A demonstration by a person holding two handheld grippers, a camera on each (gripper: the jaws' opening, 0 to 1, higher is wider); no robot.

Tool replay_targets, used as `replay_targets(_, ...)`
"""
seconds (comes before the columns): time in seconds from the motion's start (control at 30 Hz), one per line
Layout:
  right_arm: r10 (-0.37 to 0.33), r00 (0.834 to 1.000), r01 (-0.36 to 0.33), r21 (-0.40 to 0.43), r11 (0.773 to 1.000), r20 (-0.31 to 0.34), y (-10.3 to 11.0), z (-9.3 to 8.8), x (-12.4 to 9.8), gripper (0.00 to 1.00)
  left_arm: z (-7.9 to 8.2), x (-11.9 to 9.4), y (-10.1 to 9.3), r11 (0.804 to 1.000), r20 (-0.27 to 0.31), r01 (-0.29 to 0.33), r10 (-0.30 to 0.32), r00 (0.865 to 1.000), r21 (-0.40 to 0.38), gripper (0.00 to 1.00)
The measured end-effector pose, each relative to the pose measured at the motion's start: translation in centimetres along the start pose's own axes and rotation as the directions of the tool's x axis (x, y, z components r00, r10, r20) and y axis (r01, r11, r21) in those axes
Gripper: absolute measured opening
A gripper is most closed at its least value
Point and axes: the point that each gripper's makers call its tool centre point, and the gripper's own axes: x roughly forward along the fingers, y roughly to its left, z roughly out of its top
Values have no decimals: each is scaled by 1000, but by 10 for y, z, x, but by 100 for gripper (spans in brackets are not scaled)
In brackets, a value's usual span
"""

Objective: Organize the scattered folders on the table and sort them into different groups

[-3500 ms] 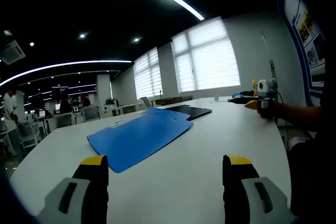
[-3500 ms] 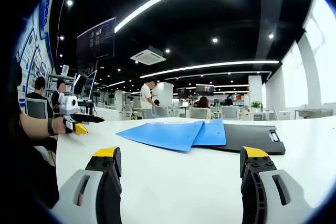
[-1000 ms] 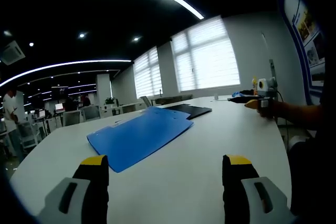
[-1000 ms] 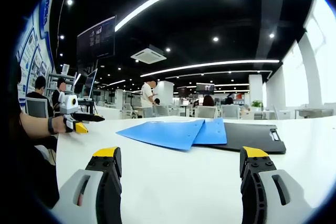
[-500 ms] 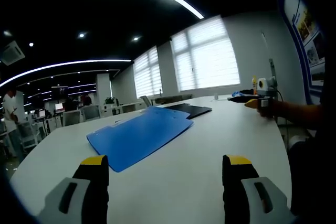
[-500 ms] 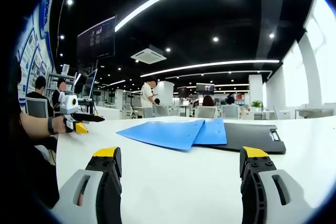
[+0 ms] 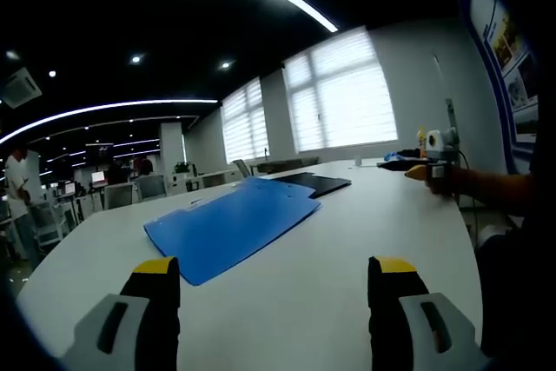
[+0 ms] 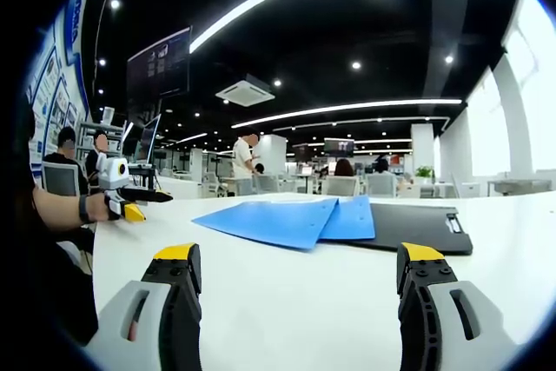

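Nothing is shifting since a few seconds ago: the left claw (image 7: pixel 271 288) and right claw (image 8: pixel 295 280) are both staying spread wide and empty over the white tabletop (image 8: pixel 287 301), well short of the overlapping flat blue plastic folders (image 8: pixel 291 220) and the black clipboard-style folder (image 8: pixel 417 230) lying ahead, so sorting is not yet starting.

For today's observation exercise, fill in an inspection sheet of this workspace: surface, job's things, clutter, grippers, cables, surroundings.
Surface: white table, bare near both grippers.
Job's things: two blue folders overlapping, edge over a black clipboard; all flat, untouched.
Clutter: nothing seen.
Grippers: left gripper and right gripper, jaws wide apart, empty, short of the folders.
Cables: nothing seen.
Surroundings: open office, ceiling light strips, blinds on windows, a standing person.
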Motion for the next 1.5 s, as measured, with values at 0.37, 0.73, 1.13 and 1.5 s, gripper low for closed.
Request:
replay_targets(0.37, -2, 1000, 3, 41, 999, -20, -2, -1, 2, 90, 0, 0, 2, 1000, -1, -6, 6, 1000, -2, 90)
replay_targets(0.73, -1, 999, 2, 20, 1000, -43, 1, -1, 5, 88, -2, 1, 1, 1000, -7, -4, 4, 1000, 1, 90)
replay_targets(1.13, 0, 999, 1, 19, 1000, -43, 1, 6, 6, 89, -2, 1, 0, 1000, -9, -2, 2, 1000, 2, 90)
replay_targets(1.5, 15, 999, -14, 12, 1000, -34, 7, 12, 12, 89, -2, 1, -1, 1000, -12, -1, 1, 1000, 5, 90)
